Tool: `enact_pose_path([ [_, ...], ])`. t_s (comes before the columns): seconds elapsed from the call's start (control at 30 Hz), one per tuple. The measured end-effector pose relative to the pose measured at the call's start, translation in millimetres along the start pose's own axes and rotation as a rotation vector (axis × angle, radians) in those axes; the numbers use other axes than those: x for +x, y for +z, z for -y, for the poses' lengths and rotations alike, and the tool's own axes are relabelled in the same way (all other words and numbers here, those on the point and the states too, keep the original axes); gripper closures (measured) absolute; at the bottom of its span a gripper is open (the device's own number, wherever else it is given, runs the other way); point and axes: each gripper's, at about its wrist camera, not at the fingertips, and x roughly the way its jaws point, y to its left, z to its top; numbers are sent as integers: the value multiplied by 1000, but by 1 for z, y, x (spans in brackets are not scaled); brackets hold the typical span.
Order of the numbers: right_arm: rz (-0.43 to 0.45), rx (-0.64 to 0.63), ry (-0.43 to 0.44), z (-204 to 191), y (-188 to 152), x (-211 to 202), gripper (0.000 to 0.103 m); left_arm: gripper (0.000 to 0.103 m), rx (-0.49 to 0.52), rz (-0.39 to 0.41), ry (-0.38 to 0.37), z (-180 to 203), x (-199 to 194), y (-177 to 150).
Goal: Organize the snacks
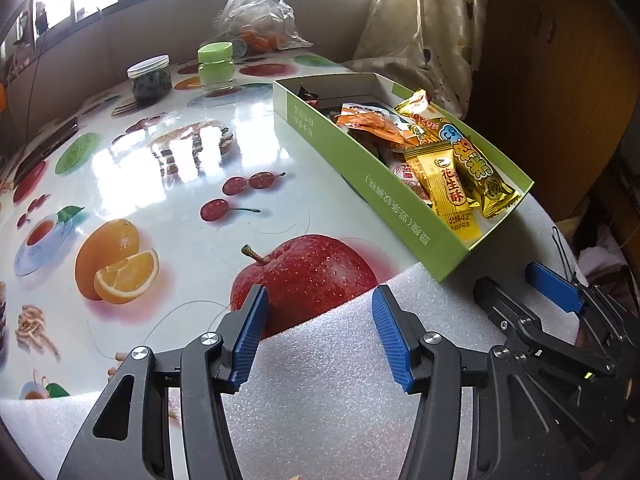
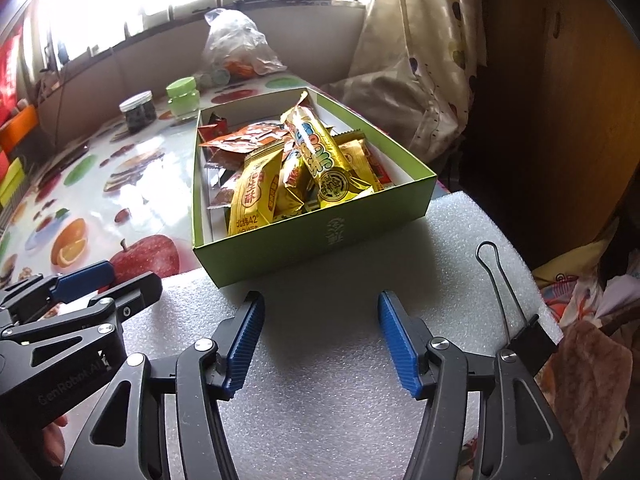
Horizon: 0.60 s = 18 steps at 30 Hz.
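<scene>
A green cardboard box [image 1: 404, 216] [image 2: 320, 240] lies on the table, its near end on a white foam sheet [image 1: 340, 392] [image 2: 340, 360]. It holds several snack packets: yellow peanut candy [image 1: 448, 184] [image 2: 256, 192], a yellow bar [image 2: 320, 152] and orange packets [image 1: 372, 124] [image 2: 248, 136]. My left gripper [image 1: 320, 300] is open and empty over the foam's edge, left of the box. My right gripper [image 2: 320, 304] is open and empty just in front of the box's near end. Each gripper shows in the other's view: the right one [image 1: 520, 288], the left one [image 2: 108, 280].
The table carries a glossy fruit-print cloth [image 1: 180, 208]. At the back stand a dark-filled jar [image 1: 150, 80], a green-lidded jar [image 1: 216, 66] and a clear plastic bag [image 1: 256, 12]. A binder clip [image 2: 528, 344] holds the foam's right edge. A curtain [image 2: 420, 60] hangs at the right.
</scene>
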Motion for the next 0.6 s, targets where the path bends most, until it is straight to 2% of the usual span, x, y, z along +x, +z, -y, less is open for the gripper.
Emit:
enact_pose_path([
  [0.6,3,8,-13,-1,0,0,44,48,0,7,3,0,-1,0],
])
